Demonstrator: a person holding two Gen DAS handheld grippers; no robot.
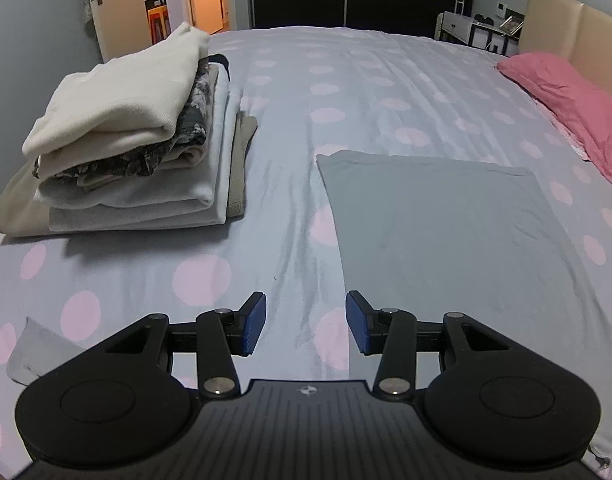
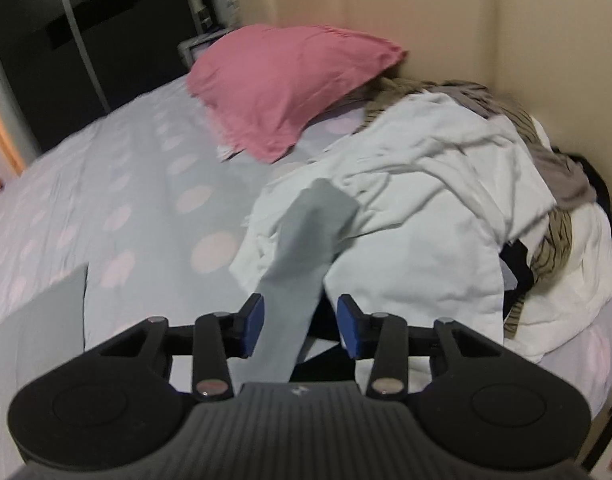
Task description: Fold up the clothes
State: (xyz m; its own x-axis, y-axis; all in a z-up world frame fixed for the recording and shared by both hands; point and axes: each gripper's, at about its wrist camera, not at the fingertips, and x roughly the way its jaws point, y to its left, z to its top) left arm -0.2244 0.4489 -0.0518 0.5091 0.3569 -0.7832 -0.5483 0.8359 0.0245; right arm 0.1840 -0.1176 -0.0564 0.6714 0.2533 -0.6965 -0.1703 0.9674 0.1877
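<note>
Hovering over the spotted bed sheet (image 1: 290, 208) with the left gripper (image 1: 306, 326) released, nothing between the pads, grey folded garment (image 1: 438, 232) lying flat at right of centre and a folded stack (image 1: 138, 140) sitting upper left. Pointing the right gripper (image 2: 300, 328) at the unfolded laundry pile (image 2: 446, 216) on the right, jaws apart, grey strip of cloth (image 2: 302, 256) running between the pads without being pinched, pink pillow (image 2: 282, 88) sitting at top centre.

Count of items on the bed (image 1: 346, 80), two wrist views.

One pink pillow (image 2: 282, 92); one stack of folded clothes (image 1: 134, 140); one flat grey folded garment (image 1: 446, 224); one heap of unfolded laundry (image 2: 446, 200), pieces too tangled to count; one grey sock-like strip (image 2: 302, 256); two claws, left (image 1: 306, 324) and right (image 2: 300, 328).
</note>
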